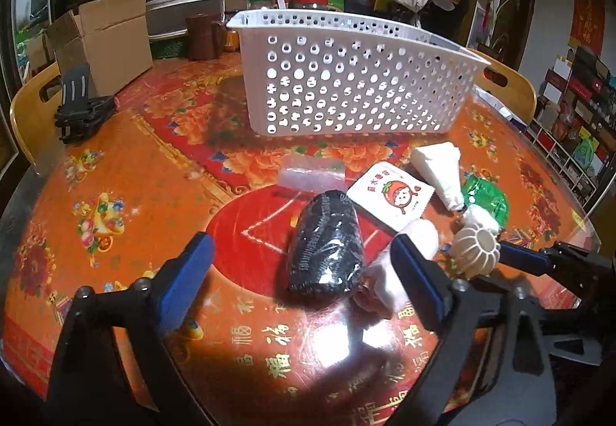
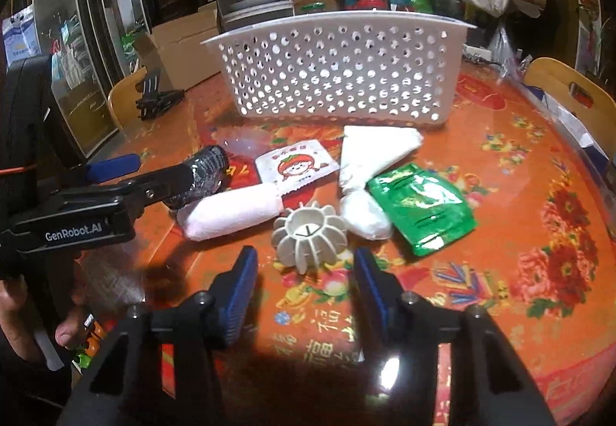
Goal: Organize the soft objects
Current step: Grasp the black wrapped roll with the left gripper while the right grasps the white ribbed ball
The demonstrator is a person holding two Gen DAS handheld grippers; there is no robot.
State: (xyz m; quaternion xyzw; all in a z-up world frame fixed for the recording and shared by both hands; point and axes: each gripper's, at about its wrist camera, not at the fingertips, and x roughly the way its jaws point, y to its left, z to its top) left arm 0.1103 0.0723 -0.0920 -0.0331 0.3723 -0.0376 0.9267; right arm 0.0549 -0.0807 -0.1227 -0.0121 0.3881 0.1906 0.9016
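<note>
While both our tongs gape wide, the left tongs [image 1: 300,272] frame a soft, slippery wrapped black bundle [image 1: 327,245] at twelve o'clock; we would squeeze its middle.

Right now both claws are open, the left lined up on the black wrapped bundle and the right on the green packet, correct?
Not quite. The right claw is lined up on the white ribbed ball, as the right wrist view shows; the green packet lies off to its right. The left claw is open and lined up on the black wrapped bundle.
</note>
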